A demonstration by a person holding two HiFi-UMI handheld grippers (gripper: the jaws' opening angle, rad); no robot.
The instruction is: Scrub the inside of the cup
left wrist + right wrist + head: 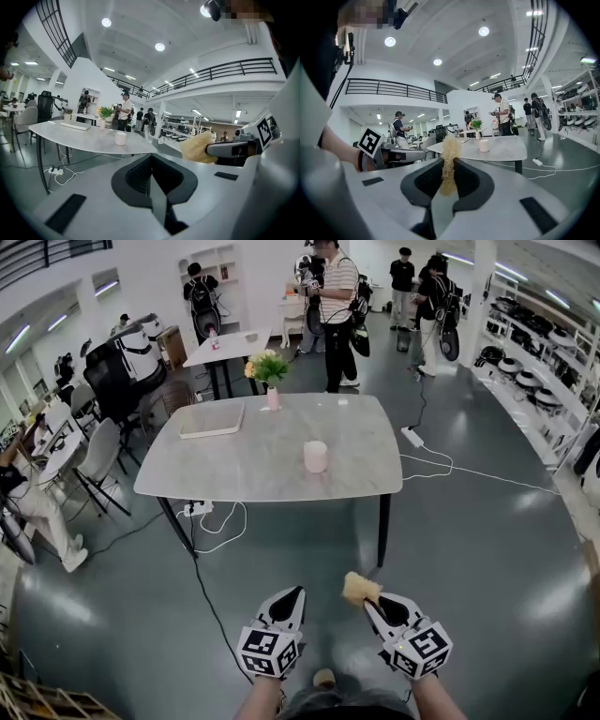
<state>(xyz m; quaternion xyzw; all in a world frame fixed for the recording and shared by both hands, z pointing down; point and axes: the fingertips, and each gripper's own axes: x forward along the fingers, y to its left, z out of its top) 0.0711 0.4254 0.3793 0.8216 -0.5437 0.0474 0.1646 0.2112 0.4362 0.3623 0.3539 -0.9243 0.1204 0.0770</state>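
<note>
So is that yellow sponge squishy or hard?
Probably squishy: the sponge looks pinched thin between the jaws of the right gripper and puffs out beyond them. Likely light, since it sticks up without sagging. Its rough, fuzzy surface probably won't slip.

- Open floor lies before the table's near edge.
- The cup stands alone near the middle, with bare top on every side.
- A vase stands at the far edge, behind the cup and well apart.
- A flat slab, perhaps a closed laptop, lies far left.
- Cables trail under the near left leg, and another cable crosses the floor at right.
- Chairs crowd the left side.
- A person stands beyond the far edge.
- A sponge pinched in the right gripper sticks out past its tips.
</note>
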